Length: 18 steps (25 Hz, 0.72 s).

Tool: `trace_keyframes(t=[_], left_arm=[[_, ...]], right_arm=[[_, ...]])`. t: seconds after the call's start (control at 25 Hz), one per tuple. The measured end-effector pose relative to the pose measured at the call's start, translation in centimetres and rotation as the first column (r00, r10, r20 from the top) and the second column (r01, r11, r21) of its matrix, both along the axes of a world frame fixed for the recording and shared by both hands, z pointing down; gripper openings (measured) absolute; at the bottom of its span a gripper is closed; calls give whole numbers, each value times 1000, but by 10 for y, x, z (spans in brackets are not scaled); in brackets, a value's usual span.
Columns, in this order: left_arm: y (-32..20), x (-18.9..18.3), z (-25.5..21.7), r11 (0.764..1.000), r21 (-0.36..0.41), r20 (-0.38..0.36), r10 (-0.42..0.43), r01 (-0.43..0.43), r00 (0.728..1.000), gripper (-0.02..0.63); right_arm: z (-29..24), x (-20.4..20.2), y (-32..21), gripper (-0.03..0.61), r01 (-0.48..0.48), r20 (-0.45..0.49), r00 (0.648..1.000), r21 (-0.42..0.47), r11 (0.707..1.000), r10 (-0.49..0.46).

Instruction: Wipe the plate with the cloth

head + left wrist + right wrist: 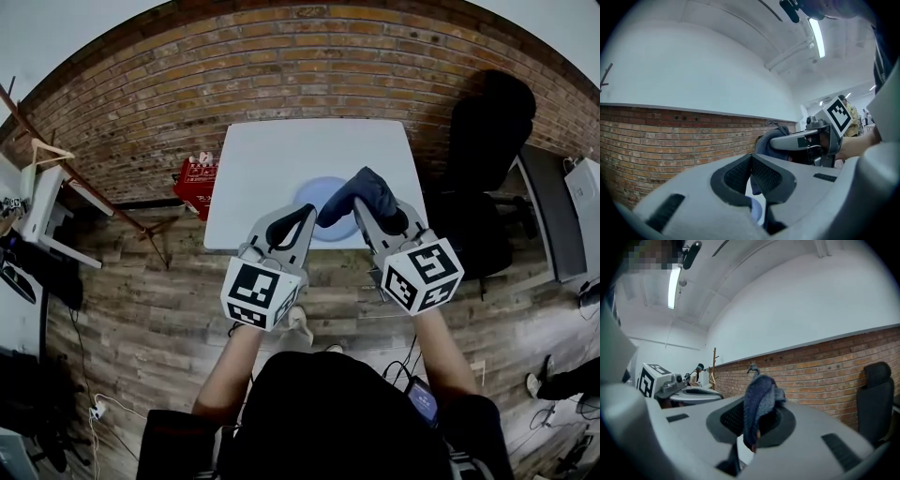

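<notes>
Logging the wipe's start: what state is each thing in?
plate: flat on the table, partly hidden by the cloth
cloth: bunched, pinched in the right gripper
left gripper: shut, empty
right gripper: shut on the cloth

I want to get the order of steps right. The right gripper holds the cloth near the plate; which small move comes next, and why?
Probably lower the right gripper until the cloth meets the plate. Its jaws are shut on the cloth, which hangs over the plate and seems not to touch it yet. The left gripper is shut and empty.
</notes>
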State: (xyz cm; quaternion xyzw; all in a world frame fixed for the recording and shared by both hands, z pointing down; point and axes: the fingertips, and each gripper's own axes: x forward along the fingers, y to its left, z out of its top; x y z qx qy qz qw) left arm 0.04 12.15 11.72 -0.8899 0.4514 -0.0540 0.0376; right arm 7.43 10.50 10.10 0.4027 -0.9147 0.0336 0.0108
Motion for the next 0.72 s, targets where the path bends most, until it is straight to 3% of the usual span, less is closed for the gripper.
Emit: trace_keyframes(t=[0.72], left_arm=[[12, -8, -2, 999, 15, -23, -32, 33, 999, 20]], right_arm=[[2, -5, 14, 41, 17, -13, 1000, 14, 1000, -17]])
